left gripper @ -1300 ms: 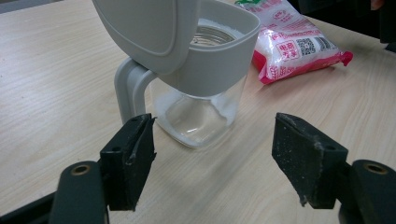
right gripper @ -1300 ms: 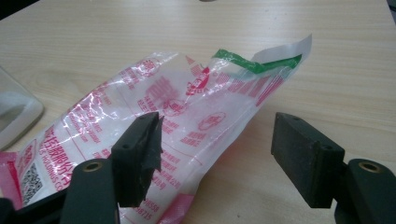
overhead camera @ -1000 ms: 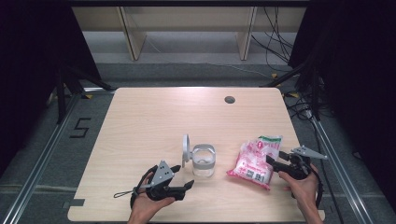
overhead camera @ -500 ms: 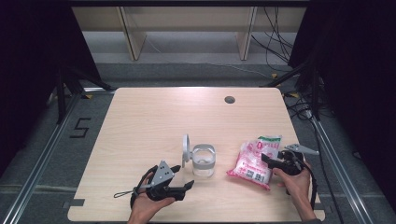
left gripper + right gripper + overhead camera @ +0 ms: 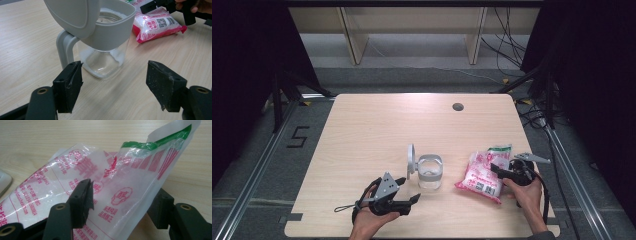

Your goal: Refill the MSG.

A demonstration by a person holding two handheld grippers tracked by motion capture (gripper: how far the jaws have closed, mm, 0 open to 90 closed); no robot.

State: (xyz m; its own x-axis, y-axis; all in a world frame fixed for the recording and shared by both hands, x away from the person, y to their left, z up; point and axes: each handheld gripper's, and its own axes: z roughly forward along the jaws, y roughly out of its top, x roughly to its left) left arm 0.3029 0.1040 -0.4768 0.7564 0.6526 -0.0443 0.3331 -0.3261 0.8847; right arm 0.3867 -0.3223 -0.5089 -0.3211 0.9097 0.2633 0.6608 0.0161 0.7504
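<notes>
A clear glass jar (image 5: 430, 172) with a grey collar and its grey lid (image 5: 411, 160) flipped up stands near the table's front middle. My left gripper (image 5: 411, 189) rests open just in front of it, left of centre; in the left gripper view the jar (image 5: 105, 57) stands a little beyond the open left gripper (image 5: 113, 77). A pink and white printed bag (image 5: 482, 172) of white grains lies to the right. My right gripper (image 5: 494, 172) is at its right end, open. In the right gripper view the bag's raised clear end (image 5: 130, 182) stands between the jaws of the right gripper (image 5: 122, 195).
The wooden table (image 5: 377, 130) has a dark cable hole (image 5: 457, 106) at the back right. Its front edge lies close behind both hands. The bag (image 5: 155, 25) and the right gripper (image 5: 160, 5) appear beyond the jar in the left gripper view.
My right gripper has moved left onto the bag's right end, so the bag's end now stands between its jaws. The left gripper and the jar have stayed put.
</notes>
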